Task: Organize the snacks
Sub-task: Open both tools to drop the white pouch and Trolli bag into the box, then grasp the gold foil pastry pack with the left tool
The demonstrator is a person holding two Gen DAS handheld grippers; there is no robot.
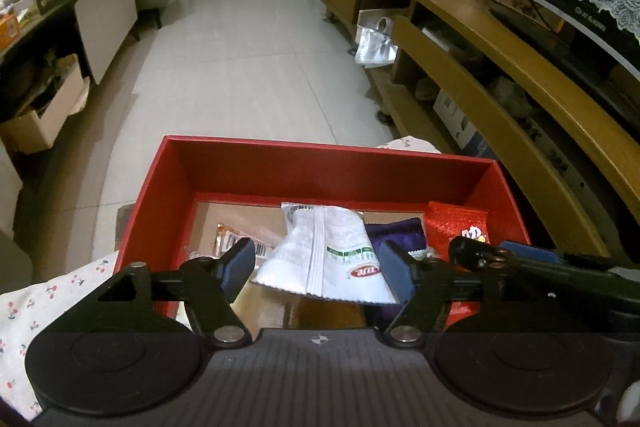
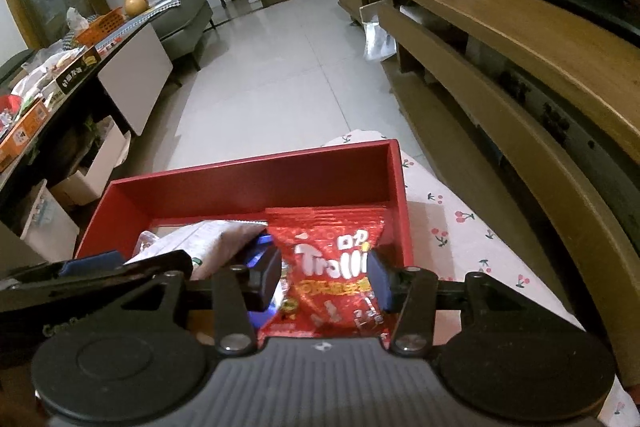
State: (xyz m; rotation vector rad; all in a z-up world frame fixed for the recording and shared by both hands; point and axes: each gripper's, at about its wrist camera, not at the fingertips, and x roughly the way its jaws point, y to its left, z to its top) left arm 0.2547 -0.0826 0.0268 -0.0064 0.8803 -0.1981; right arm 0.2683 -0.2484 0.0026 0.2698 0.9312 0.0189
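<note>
Both looking forward and down, close over the red box (image 1: 320, 163) (image 2: 256, 183). Sharing box, tiled floor (image 1: 248, 67) (image 2: 288, 67) beyond.

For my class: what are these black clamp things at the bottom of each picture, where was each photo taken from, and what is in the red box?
Each clamp is a hand-held two-finger gripper with a camera looking along its fingers. One picture comes from the left gripper, the other from the right gripper. Both reach over a red box on a cherry-print cloth. The left one's open fingers flank a white packet; the right one's flank a red candy bag. Whether either is squeezing is unclear. A purple packet also lies inside.
</note>
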